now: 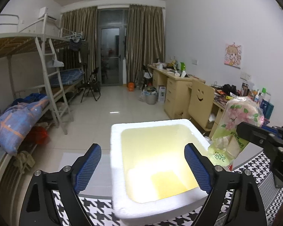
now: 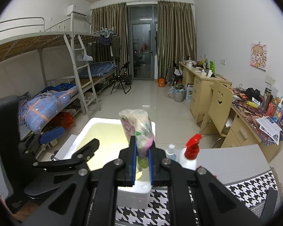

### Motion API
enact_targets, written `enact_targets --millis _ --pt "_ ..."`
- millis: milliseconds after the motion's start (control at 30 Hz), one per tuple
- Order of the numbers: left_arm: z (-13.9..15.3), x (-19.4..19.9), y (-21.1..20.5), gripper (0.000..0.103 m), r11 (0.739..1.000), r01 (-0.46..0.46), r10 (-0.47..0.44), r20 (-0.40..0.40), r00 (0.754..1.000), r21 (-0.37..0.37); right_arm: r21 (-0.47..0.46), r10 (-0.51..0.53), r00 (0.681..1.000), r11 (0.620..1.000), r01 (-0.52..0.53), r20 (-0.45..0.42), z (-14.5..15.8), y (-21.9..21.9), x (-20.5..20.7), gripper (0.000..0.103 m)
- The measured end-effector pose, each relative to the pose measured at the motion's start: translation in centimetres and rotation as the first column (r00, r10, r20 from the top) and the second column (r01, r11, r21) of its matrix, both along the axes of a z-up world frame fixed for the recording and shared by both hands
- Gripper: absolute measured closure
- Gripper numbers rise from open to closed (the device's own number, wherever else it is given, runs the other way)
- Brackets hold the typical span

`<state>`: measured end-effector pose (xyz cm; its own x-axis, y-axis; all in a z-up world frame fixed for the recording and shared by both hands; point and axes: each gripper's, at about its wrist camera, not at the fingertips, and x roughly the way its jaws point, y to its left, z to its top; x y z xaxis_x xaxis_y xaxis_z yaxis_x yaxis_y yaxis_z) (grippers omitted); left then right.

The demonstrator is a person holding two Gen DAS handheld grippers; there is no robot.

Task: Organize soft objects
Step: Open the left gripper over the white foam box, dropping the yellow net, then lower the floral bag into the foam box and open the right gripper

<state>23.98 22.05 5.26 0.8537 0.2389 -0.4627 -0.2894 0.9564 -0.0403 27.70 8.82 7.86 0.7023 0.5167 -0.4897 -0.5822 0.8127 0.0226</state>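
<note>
White foam box [image 1: 156,162] on houndstooth table [image 1: 96,207]: interior appears bare. Left gripper [image 1: 143,169] spread wide over it, nothing between. Right gripper [image 2: 141,160] pinches floral plastic bag [image 2: 139,130], upright above the box's right rim.

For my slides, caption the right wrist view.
Right gripper pinches a floral plastic bag above the white foam box.

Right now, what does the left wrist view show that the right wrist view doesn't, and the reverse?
Left wrist only: its own left gripper, jaws open around nothing, and the white foam box's whole yellow-lit interior. Right wrist only: the red-capped white spray bottle and a small clear bottle on the grey tabletop. Both: the flowered plastic bag of soft pads clamped in the right gripper, above the box.
</note>
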Motion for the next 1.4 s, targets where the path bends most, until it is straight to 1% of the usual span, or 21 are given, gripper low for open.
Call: enact_targets --millis 33,100,333,500,667,733,800,867,900,933,1000,1100,1200,1267,1333,1400 --pt "0.0 -0.1 0.0 0.005 1.000 -0.006 0.006 0.002 1.000 0.004 -0.001 0.003 1.000 1.000 -0.003 -0.004 -0.1 0.1 0.1 0.089" --pt "0.1 -0.5 0.3 0.003 0.999 -0.032 0.031 0.010 0.999 0.015 -0.005 0.006 1.000 1.000 -0.006 -0.013 -0.2 0.6 0.2 0.089" --pt "0.1 -1.9 1.0 0.002 0.998 -0.058 0.057 0.013 0.998 0.039 -0.020 0.018 0.999 1.000 -0.019 -0.028 -0.8 1.7 0.3 0.089" --pt "0.4 -3.3 1.6 0.002 0.996 -0.084 0.083 0.026 0.996 0.042 -0.031 0.042 0.998 0.999 -0.044 -0.053 -1.3 2.8 0.8 0.089" --pt "0.4 -4.7 2.9 0.002 0.993 -0.118 0.117 0.030 0.993 0.026 -0.030 0.064 0.994 0.997 -0.067 -0.089 -2.0 3.9 1.3 0.089" --pt "0.1 -5.1 3.5 0.002 0.991 -0.134 0.133 0.026 0.991 0.019 -0.045 0.081 0.992 0.995 -0.085 -0.094 -2.3 4.4 1.5 0.089" --pt "-0.1 -5.4 3.8 0.002 0.989 -0.144 0.144 0.020 0.989 0.015 -0.056 0.065 0.993 0.996 -0.071 -0.098 -2.5 4.8 1.8 0.088" --pt "-0.3 -5.5 4.0 0.002 0.989 -0.147 0.147 0.017 0.989 0.013 -0.067 0.056 0.990 0.996 -0.065 -0.128 -2.9 5.0 2.5 0.081" --pt "-0.3 -5.6 4.1 0.002 0.989 -0.149 0.148 0.016 0.989 0.012 -0.068 0.059 0.988 0.995 -0.070 -0.144 -3.1 5.1 2.7 0.071" --pt "-0.3 -5.8 4.2 0.002 0.989 -0.151 0.150 0.018 0.988 0.010 -0.072 0.061 0.985 0.995 -0.073 -0.159 -3.4 5.2 3.0 0.055" --pt "-0.2 -6.0 4.4 0.002 0.988 -0.156 0.155 0.022 0.988 0.006 -0.078 0.052 0.985 0.995 -0.065 -0.166 -3.6 5.2 3.1 0.042" --pt "-0.2 -6.1 4.2 0.002 0.988 -0.156 0.155 0.018 0.988 0.021 -0.067 0.055 0.987 0.996 -0.066 -0.152 -3.4 4.8 2.7 0.041" --pt "-0.3 -6.4 4.0 0.002 0.988 -0.151 0.151 0.016 0.988 0.018 -0.057 0.063 0.985 0.996 -0.073 -0.158 -3.1 4.5 2.3 0.040" --pt "-0.2 -6.6 3.9 0.002 0.989 -0.150 0.150 0.016 0.989 0.018 -0.059 0.061 0.988 0.996 -0.070 -0.144 -2.8 4.3 1.8 0.035" --pt "-0.1 -6.8 3.7 0.002 0.989 -0.147 0.147 0.020 0.989 0.019 -0.055 0.065 0.990 0.996 -0.072 -0.126 -2.3 4.0 1.2 0.025" --pt "0.2 -7.2 3.4 0.002 0.989 -0.149 0.148 0.025 0.989 0.025 -0.049 0.065 0.992 0.996 -0.071 -0.112 -1.9 3.6 0.7 0.019"
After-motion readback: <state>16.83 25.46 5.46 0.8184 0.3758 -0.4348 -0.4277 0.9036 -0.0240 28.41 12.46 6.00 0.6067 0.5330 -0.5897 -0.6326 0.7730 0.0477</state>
